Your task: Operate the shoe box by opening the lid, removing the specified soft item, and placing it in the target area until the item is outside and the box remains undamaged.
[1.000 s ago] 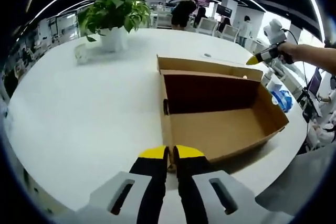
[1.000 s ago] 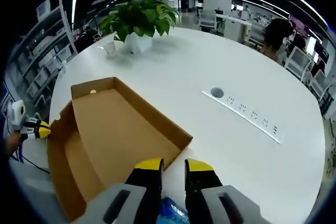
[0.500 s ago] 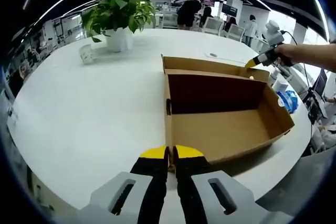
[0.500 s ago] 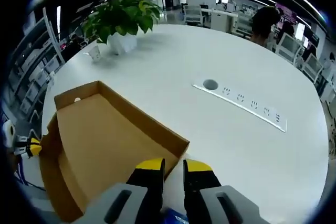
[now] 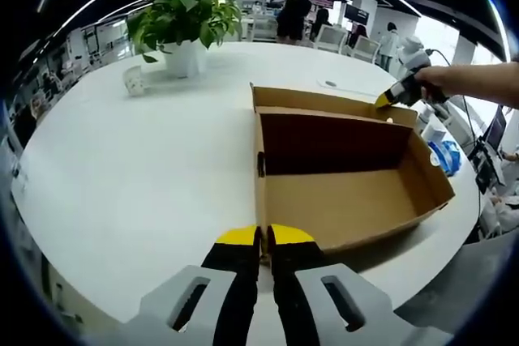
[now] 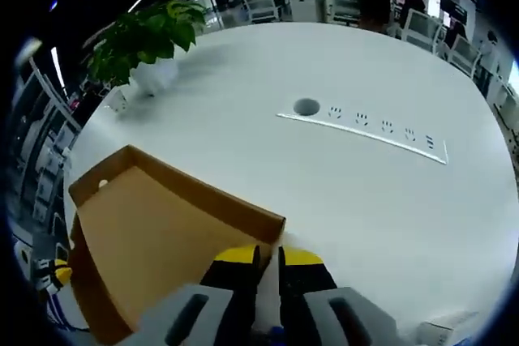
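Brown cardboard shoe box (image 5: 340, 192) lying open on the white table, lid (image 5: 324, 104) folded back flat along the far side. Plain inside, walls upright, no dents or tears visible (far wall in dark shadow). Seen from the other end (image 6: 154, 241): same bare tan floor, small round hole near one corner.

- The left gripper (image 5: 263, 237) has its yellow-tipped jaws pressed nearly together on the near edge of the open shoe box (image 5: 340, 192).
- The box interior is bare cardboard.
- The right gripper (image 5: 395, 95) touches the box's far corner.
- A potted plant (image 5: 183, 26) and small cup (image 5: 134, 80) stand farther back on the white table (image 5: 138, 168).
- A blue item (image 5: 444, 154) lies beside the box.
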`<state>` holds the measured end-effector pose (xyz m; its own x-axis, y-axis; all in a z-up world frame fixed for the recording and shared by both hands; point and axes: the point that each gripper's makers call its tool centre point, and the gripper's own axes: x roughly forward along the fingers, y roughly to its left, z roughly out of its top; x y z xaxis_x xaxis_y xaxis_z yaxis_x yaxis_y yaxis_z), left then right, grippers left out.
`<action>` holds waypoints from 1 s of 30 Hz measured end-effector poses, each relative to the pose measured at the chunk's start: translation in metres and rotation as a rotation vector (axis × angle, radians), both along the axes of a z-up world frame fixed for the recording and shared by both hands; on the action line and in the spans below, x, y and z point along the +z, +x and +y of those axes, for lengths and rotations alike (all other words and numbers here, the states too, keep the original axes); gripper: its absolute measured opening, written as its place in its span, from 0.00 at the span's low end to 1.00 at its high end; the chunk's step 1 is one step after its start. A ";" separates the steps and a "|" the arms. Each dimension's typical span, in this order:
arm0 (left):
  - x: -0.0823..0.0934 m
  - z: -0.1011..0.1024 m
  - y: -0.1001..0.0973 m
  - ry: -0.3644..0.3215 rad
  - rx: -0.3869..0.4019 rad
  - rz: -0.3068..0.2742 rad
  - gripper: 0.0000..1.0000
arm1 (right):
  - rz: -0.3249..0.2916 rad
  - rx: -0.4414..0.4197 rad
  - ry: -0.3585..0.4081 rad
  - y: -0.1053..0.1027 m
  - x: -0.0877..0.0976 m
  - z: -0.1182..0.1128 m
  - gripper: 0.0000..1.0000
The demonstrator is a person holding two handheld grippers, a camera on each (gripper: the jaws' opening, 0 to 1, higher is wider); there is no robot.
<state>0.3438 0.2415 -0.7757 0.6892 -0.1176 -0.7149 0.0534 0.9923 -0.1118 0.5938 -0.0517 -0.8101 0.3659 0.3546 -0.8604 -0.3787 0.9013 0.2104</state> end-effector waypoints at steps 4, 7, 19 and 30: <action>0.000 0.000 0.001 -0.001 0.000 0.001 0.01 | 0.013 -0.005 -0.002 0.001 -0.006 0.000 0.03; -0.001 0.001 0.001 -0.008 -0.001 0.002 0.01 | 0.004 0.007 -0.014 0.000 -0.006 0.001 0.03; 0.000 -0.003 -0.001 -0.029 -0.006 0.001 0.01 | -0.045 0.051 -0.045 -0.007 0.006 -0.001 0.01; 0.003 -0.007 -0.004 -0.037 -0.008 -0.005 0.01 | -0.072 0.058 -0.015 -0.011 0.023 -0.003 0.00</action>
